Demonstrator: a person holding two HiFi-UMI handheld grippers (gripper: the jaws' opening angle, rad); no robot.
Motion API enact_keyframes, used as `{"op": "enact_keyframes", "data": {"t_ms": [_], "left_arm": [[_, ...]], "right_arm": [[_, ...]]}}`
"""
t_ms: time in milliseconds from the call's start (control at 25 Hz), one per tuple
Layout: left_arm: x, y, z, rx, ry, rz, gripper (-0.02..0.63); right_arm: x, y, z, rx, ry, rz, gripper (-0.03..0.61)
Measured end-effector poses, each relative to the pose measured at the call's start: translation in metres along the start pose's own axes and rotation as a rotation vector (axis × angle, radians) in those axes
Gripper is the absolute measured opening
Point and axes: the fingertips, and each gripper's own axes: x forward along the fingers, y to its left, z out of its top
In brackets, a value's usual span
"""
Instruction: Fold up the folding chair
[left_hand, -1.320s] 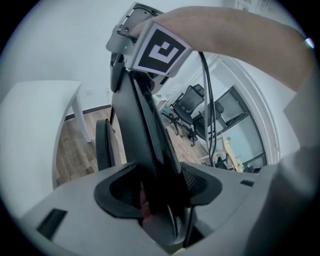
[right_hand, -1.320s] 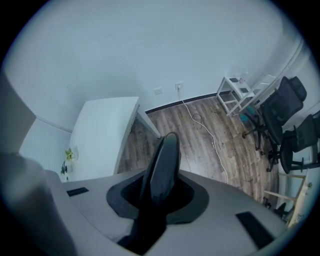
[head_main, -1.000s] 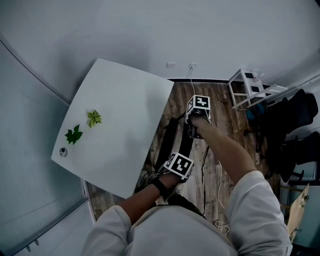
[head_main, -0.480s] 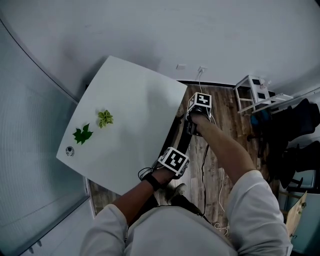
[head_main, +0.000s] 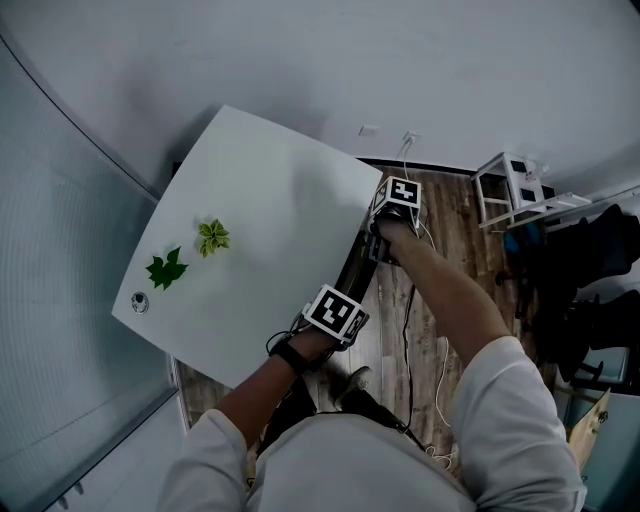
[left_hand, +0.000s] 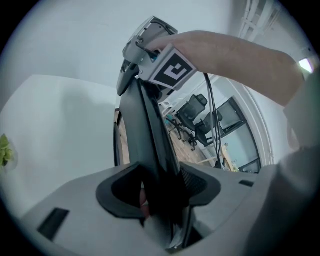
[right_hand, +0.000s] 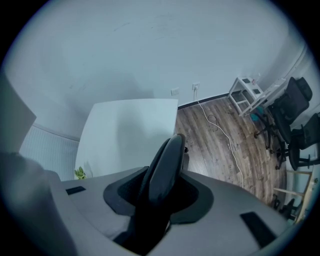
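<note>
Standing folded flat just beside the white worktop's (head_main: 260, 220) edge, above the wood-plank floor (head_main: 450, 230), the black folding chair (head_main: 358, 265) forms a slim, smooth, curved slab. The left tongs (head_main: 333, 313), just tightening, clamp its near end. The right tongs (head_main: 398, 195), just widening, grip its rounded far rim.

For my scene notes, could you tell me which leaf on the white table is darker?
The dark green leaf, nearest the small round object at the white table's edge; the other leaf is pale yellow-green.
</note>
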Motion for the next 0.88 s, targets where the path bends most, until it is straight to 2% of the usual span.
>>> {"op": "enact_keyframes", "data": {"t_ms": [160, 320, 440, 600, 760, 880], "left_arm": [[-0.003, 0.014, 0.010, -0.036, -0.031, 0.004, 0.219], [-0.003, 0.019, 0.009, -0.011, -0.018, 0.007, 0.225], [-0.006, 0.019, 0.008, 0.027, -0.032, 0.036, 0.239], [-0.019, 0.021, 0.007, 0.076, -0.056, 0.118, 0.264], [-0.040, 0.024, 0.005, 0.124, -0.073, 0.232, 0.275], [-0.062, 0.012, 0.019, 0.123, -0.141, 0.290, 0.273]], "right_arm": [[0.006, 0.008, 0.012, 0.019, -0.004, 0.052, 0.178], [0.008, 0.016, 0.014, -0.028, 0.012, 0.107, 0.220], [0.001, 0.018, 0.013, -0.029, -0.004, 0.184, 0.231], [-0.030, 0.014, 0.011, -0.022, -0.053, 0.320, 0.248], [-0.080, -0.021, 0.005, -0.043, -0.141, 0.435, 0.247], [-0.132, -0.076, -0.004, -0.064, -0.255, 0.468, 0.238]]}}
